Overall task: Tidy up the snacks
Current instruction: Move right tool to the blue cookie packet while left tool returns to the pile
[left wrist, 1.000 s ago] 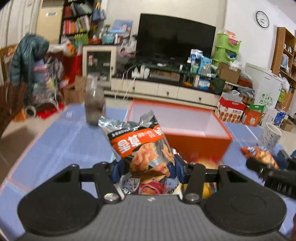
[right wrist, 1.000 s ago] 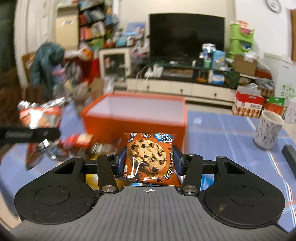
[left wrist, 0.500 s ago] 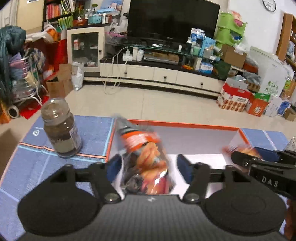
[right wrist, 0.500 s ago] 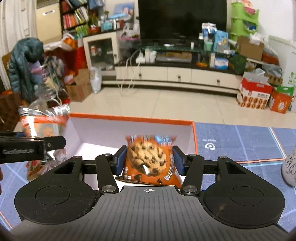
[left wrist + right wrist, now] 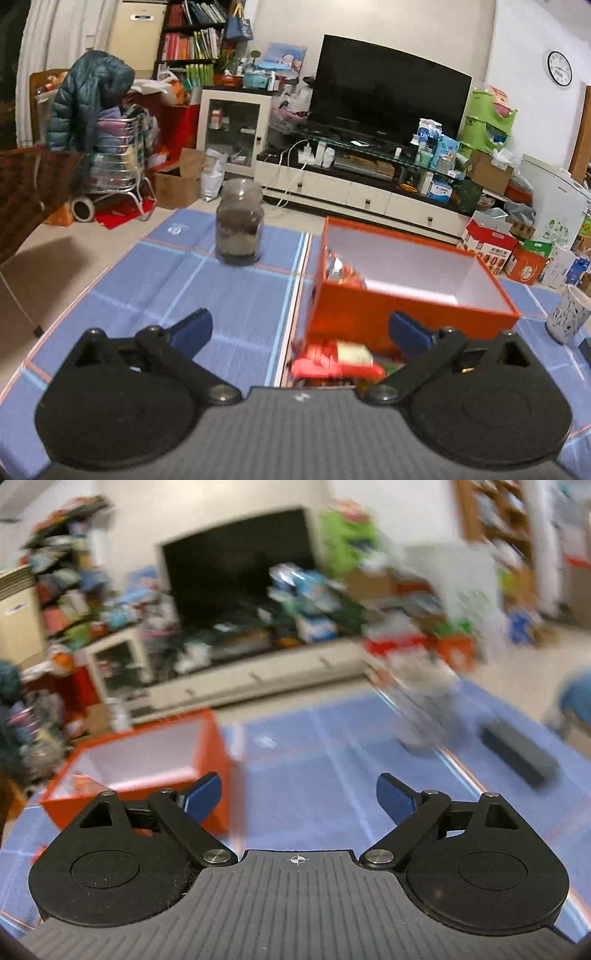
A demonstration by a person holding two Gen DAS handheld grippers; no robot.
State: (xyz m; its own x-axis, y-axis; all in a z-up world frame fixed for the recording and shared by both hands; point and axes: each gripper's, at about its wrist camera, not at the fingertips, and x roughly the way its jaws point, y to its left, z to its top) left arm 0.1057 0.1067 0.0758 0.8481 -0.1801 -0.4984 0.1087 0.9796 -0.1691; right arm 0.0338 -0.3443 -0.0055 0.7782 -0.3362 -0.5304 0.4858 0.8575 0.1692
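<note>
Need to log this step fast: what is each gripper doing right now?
Left gripper: jaws opening wide, nothing between them.
Right gripper: jaws opening wide, nothing between them.

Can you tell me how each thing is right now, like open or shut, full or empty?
Left tool: opening, nothing between its jaws.
Right tool: opening, nothing between its jaws.
Orange box: no lid on, a snack bag in its left corner, mostly bare inside.
Glass jar: upright, partly filled with something brown.
Red snack packet: lying on the mat in front of the box.
Patterned cup: upright; contents hidden.
TV: off.
</note>
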